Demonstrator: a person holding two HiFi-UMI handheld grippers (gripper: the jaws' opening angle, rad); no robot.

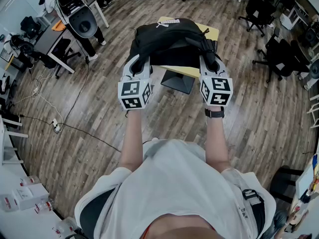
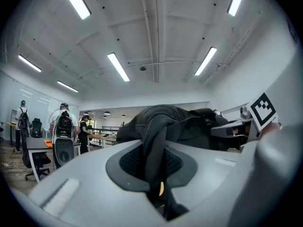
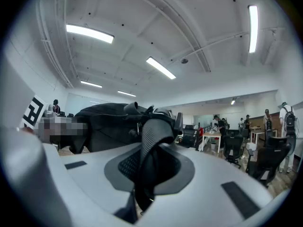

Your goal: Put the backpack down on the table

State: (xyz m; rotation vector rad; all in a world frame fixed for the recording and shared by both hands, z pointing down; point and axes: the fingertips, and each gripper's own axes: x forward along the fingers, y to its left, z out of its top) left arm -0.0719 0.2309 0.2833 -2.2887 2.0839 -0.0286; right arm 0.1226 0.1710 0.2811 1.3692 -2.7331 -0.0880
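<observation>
Left gripper (image 1: 140,66) and right gripper (image 1: 210,63) each clamp the straps (image 2: 154,145), keeping the backpack (image 1: 169,39) level over the far table (image 1: 212,31)

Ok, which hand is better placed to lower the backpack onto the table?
Neither alone: left gripper and right gripper each clamp the backpack, level, above the yellow table. Lower both together.

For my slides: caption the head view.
Left gripper and right gripper, both shut on a black backpack, hold it over a yellow table.
</observation>
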